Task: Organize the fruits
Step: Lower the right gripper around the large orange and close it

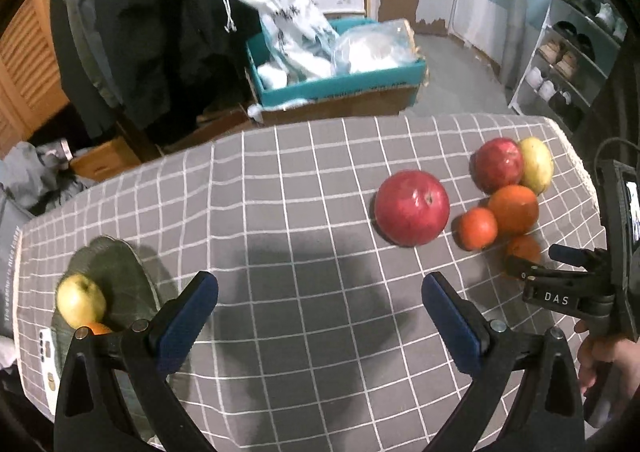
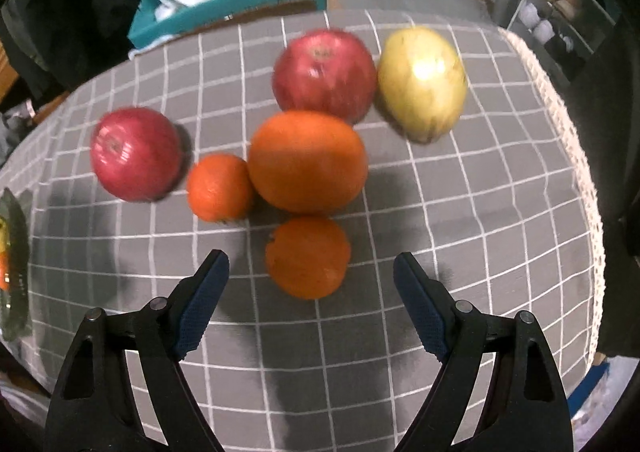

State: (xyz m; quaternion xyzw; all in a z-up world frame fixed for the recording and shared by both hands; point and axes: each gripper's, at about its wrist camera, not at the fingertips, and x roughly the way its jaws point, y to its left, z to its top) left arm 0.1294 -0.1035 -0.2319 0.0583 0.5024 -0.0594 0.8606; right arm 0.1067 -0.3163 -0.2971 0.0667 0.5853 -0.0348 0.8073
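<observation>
Right claw (image 2: 311, 284) wide open, holding nothing, pointed down at the nearest small orange (image 2: 307, 257), which lies just ahead of the blue pads and between their lines, not yet touched. Left claw (image 1: 319, 306) also wide open and empty, above a bare part of the bench (image 1: 280, 192) with its grey checked cloth.

Further out from the right claw: a big orange (image 2: 307, 161) touching a second small orange (image 2: 218, 188) and a red apple (image 2: 325, 74); beside that apple a yellow-green fruit (image 2: 422, 84), probably a pear; apart to the left, another red apple (image 2: 136, 154). All six loose on the cloth, none sorted yet.

At the left end of the bench, a dark plate (image 1: 120, 272) already carrying a yellow-green apple (image 1: 80, 300) and something orange (image 1: 98, 329), mostly hidden behind the claw arm.

Judged from this: only a small part done, two fruits on the plate, six left to move. Next likely step: closing on the nearest small orange.
</observation>
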